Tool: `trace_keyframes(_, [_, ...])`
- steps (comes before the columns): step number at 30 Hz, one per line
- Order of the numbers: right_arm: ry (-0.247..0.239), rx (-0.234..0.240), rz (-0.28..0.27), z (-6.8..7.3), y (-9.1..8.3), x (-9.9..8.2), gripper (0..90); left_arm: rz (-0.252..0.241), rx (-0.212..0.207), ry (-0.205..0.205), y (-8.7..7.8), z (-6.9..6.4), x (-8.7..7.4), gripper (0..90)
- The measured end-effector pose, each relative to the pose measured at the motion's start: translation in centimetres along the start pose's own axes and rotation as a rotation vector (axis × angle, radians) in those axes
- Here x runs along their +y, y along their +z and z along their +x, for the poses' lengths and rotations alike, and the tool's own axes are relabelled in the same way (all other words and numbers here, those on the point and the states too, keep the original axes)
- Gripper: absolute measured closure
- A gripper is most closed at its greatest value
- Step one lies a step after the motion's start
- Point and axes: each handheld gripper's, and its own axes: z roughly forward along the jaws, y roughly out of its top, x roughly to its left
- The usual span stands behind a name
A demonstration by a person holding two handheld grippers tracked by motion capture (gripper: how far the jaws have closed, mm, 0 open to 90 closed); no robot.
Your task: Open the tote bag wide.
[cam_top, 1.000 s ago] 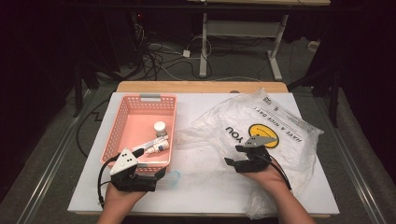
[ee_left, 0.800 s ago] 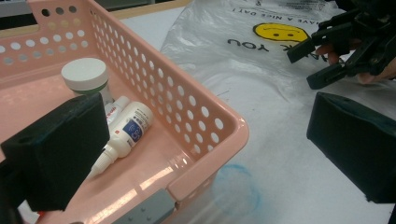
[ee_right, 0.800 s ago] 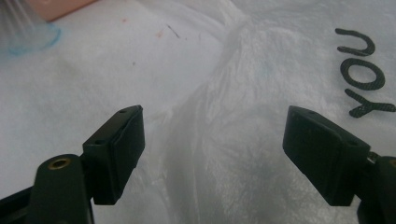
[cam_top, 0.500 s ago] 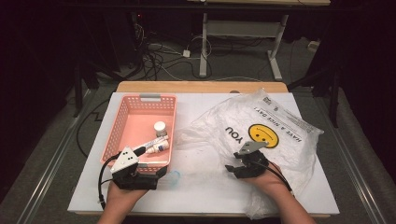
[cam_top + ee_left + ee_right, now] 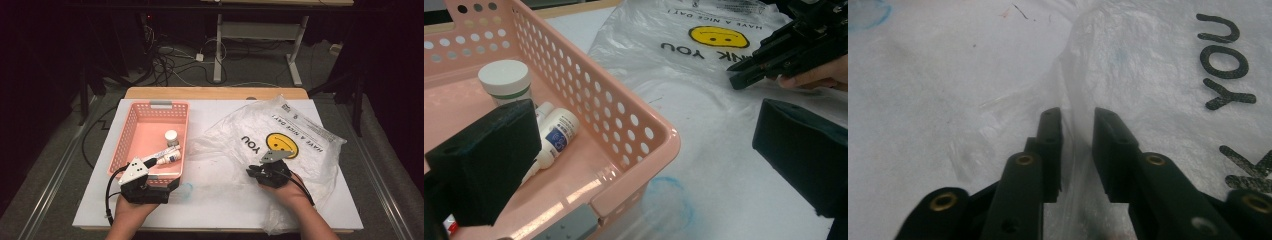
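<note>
Plastic bag (image 5: 280, 145), clear with a yellow smiley face, lies crumpled on the right half of the table (image 5: 215, 112). The right gripper (image 5: 254, 173) sits at the bag's near left edge; its jaws have just been closing and stand narrow, with a raised fold of the film between them. The left gripper (image 5: 172, 189) rests at the near end of the pink basket (image 5: 150, 107), jaws wide, straddling the basket's near right corner. A white jar (image 5: 171, 136) and a small bottle (image 5: 169, 157) lie inside.
</note>
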Motion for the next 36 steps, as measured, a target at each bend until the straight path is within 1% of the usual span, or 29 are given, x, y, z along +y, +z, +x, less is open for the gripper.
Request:
trace_keyframes(4, [0.012, -0.016, -0.012, 0.0, 0.0, -0.1, 86.3, 0.004, -0.005, -0.003, 0.1, -0.1, 0.0, 0.0])
trace_keyframes(5, [0.014, -0.015, -0.018, 0.0, 0.0, -0.1, 89.2, 0.004, -0.006, -0.004, 0.1, -0.1, 0.0, 0.0])
trace_keyframes(6, [0.014, -0.015, -0.018, 0.0, 0.0, -0.1, 89.2, 0.004, -0.007, -0.005, 0.1, -0.1, 0.0, 0.0])
trace_keyframes(7, [0.014, -0.017, -0.032, 0.0, -0.2, -0.1, 90.0, 0.003, -0.007, -0.006, 0.1, 0.0, 0.0, 0.0])
trace_keyframes(8, [0.014, -0.017, -0.032, 0.0, -0.2, -0.1, 90.0, 0.002, -0.006, -0.008, 0.1, 0.0, 0.0, 0.0])
trace_keyframes(9, [0.010, -0.020, -0.050, 0.0, -0.4, 0.0, 90.0, 0.001, -0.006, -0.010, 0.0, 0.1, 0.0, 0.0])
trace_keyframes(11, [0.003, -0.024, -0.058, 0.1, -0.5, 0.0, 90.0, -0.002, -0.002, -0.016, 0.0, 0.1, 0.0, 0.0])
trace_keyframes(13, [-0.003, -0.029, -0.083, 0.1, -0.8, 0.0, 90.0, -0.007, -0.001, -0.022, -0.1, 0.2, -0.1, 0.0])
trace_keyframes(15, [-0.011, -0.032, -0.091, 0.1, -1.0, 0.1, 90.0, -0.007, 0.003, -0.018, -0.1, 0.3, -0.1, 0.0])
trace_keyframes(17, [-0.017, -0.046, -0.120, 0.0, -1.5, 0.3, 90.0, -0.005, 0.007, -0.014, -0.1, 0.4, -0.1, 0.0])
trace_keyframes(19, [-0.011, -0.052, -0.142, -0.1, -1.8, 0.4, 90.0, -0.006, 0.011, -0.017, -0.2, 0.6, -0.1, 0.0])
trace_keyframes(20, [-0.011, -0.052, -0.142, -0.1, -1.8, 0.4, 90.0, -0.009, 0.013, -0.022, -0.2, 0.6, -0.1, 0.0])
trace_keyframes(22, [-0.012, -0.057, -0.166, -0.1, -2.2, 0.7, 90.0, -0.008, 0.015, -0.023, -0.3, 0.7, -0.1, 0.0])
trace_keyframes(23, [-0.012, -0.057, -0.166, -0.1, -2.2, 0.7, 90.0, -0.005, 0.016, -0.023, -0.3, 0.8, -0.1, 0.0])
trace_keyframes(25, [-0.001, -0.057, -0.187, -0.2, -2.4, 1.0, 90.0, -0.005, 0.017, -0.025, -0.3, 0.9, -0.1, 0.0])
trace_keyframes(27, [0.002, -0.056, -0.191, -0.3, -2.5, 1.2, 90.0, -0.011, 0.019, -0.031, -0.4, 1.0, 0.0, 0.0])
trace_keyframes(28, [0.010, -0.056, -0.198, -0.3, -2.5, 1.4, 90.0, -0.012, 0.019, -0.032, -0.4, 1.1, 0.0, 0.0])
trace_keyframes(33, [0.011, -0.057, -0.209, -0.4, -2.8, 2.2, 90.0, -0.020, 0.024, -0.039, -0.7, 1.4, 0.1, 0.0])
trace_keyframes(34, [0.019, -0.057, -0.225, -0.5, -3.1, 2.4, 90.0, -0.023, 0.024, -0.040, -0.7, 1.5, 0.1, 0.0])
trace_keyframes(36, [0.016, -0.062, -0.231, -0.5, -3.3, 2.5, 90.0, -0.024, 0.025, -0.041, -0.8, 1.6, 0.2, 0.0])
